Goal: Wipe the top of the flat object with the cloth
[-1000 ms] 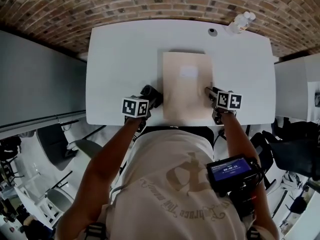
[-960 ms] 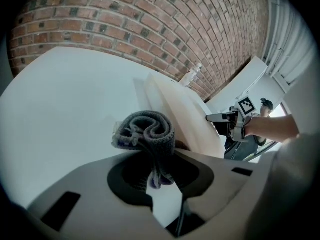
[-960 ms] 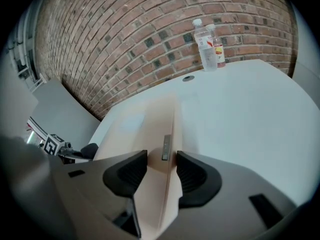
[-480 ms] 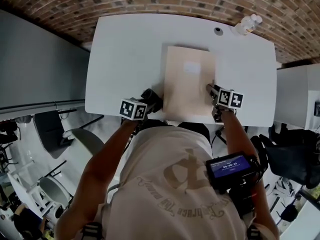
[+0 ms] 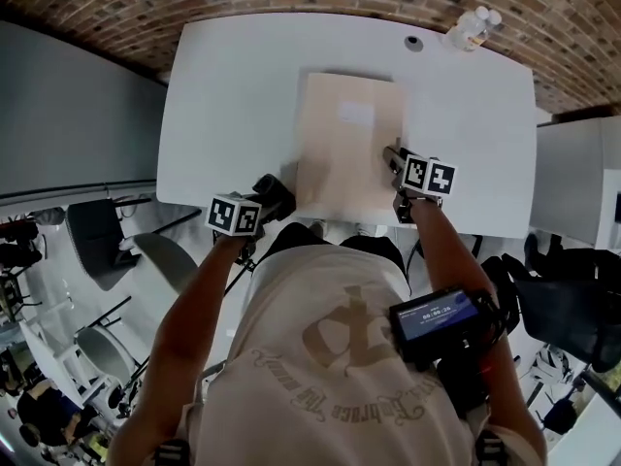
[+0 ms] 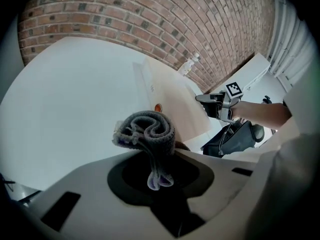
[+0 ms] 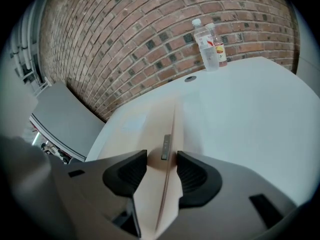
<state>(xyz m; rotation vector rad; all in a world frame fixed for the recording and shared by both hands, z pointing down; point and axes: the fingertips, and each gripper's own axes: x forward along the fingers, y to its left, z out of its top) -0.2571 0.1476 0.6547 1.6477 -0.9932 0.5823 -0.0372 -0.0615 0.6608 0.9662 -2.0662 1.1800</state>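
A flat beige object (image 5: 347, 144) lies on the white table (image 5: 233, 95), long side running away from me. My right gripper (image 5: 393, 158) is shut on its right edge near the front; in the right gripper view the thin edge (image 7: 165, 146) sits between the two dark jaws of that gripper (image 7: 162, 171). My left gripper (image 5: 272, 190) hovers at the table's front edge, just left of the object, shut on a rolled grey cloth (image 6: 147, 131). The left gripper view also shows the flat object (image 6: 167, 96) and the right gripper (image 6: 217, 104) beyond the cloth.
Plastic water bottles (image 5: 471, 27) stand at the table's far right corner, also shown as bottles (image 7: 210, 44) against the brick wall. A small round grommet (image 5: 414, 42) sits near them. A grey panel flanks the table's left, a white cabinet (image 5: 577, 173) its right.
The head view has shifted. Both grippers keep their hold and their places beside the flat object, which seems to have slid slightly left on the table.
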